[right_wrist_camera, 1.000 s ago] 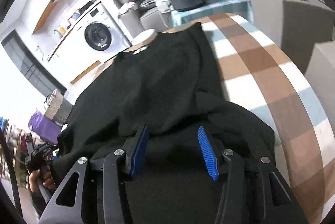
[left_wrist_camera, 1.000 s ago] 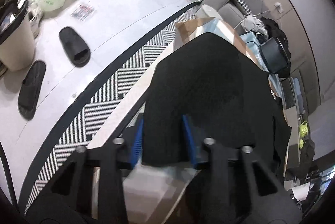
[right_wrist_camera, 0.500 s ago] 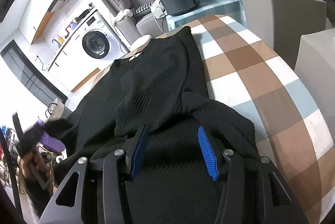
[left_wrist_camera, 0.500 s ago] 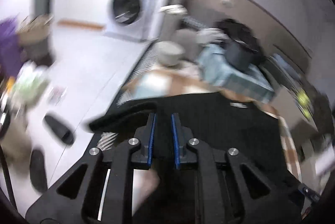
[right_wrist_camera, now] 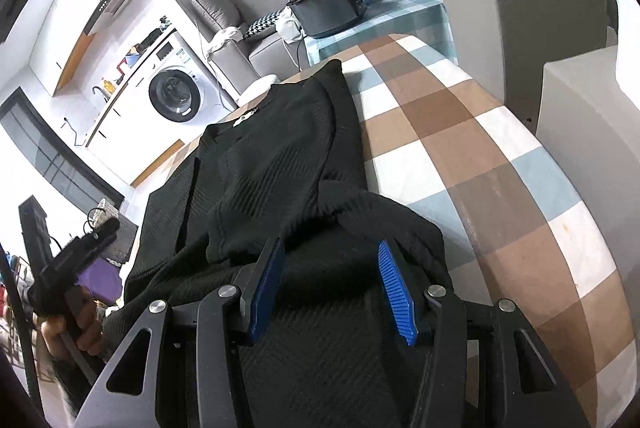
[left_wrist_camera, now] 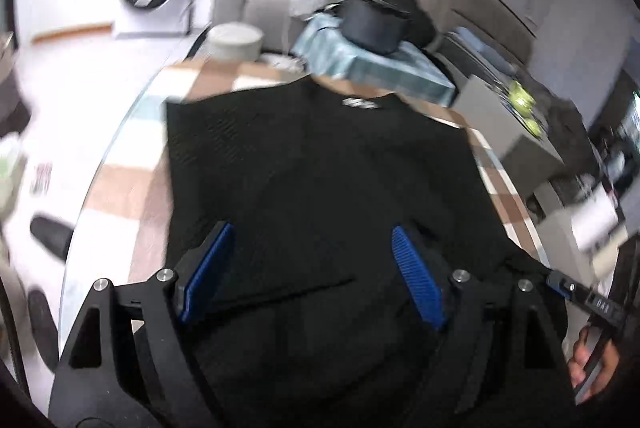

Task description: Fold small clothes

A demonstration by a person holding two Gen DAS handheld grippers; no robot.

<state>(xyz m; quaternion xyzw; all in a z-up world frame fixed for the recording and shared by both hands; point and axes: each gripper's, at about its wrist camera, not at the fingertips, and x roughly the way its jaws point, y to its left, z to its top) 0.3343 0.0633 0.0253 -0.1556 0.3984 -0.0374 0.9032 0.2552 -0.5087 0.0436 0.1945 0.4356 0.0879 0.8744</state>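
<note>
Behind black sweater (right_wrist_camera: pixel 280 164), seemingly a dark appliance (right_wrist_camera: pixel 328 10)

I see a black ribbed sweater (right_wrist_camera: pixel 276 164) on my worktop (right_wrist_camera: pixel 472 156), whose cloth is checked brown, white and pale blue. Both grippers are black with blue pads (right_wrist_camera: pixel 394 288). The washing machine (right_wrist_camera: pixel 174 94) is white.

left claw (left_wrist_camera: pixel 310 270) opening wide; right claw (right_wrist_camera: pixel 330 282) half spread, both tilted downward.
</note>
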